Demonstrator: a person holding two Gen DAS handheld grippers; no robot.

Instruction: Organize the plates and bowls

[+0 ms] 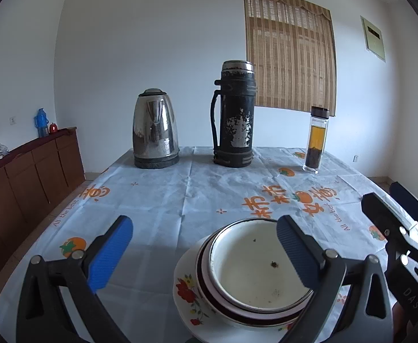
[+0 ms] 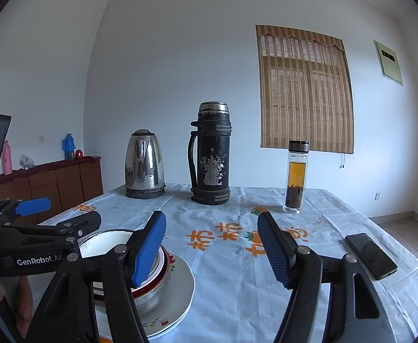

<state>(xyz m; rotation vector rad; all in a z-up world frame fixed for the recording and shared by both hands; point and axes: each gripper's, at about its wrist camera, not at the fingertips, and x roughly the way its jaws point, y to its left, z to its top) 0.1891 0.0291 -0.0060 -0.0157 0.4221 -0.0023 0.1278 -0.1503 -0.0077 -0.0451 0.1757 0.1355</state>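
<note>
A stack of dishes stands on the table near its front edge: a white bowl sits in a dark-red-rimmed bowl, on a floral plate. My left gripper is open and empty above the stack, its right finger over the white bowl's rim. In the right wrist view the stack is at lower left. My right gripper is open and empty, to the right of the stack, its left finger in front of the bowls. The left gripper's body shows at the left.
A steel kettle, a worn black thermos and a glass tea bottle stand at the far side of the printed tablecloth. A black phone lies at the right. A brown sideboard runs along the left wall.
</note>
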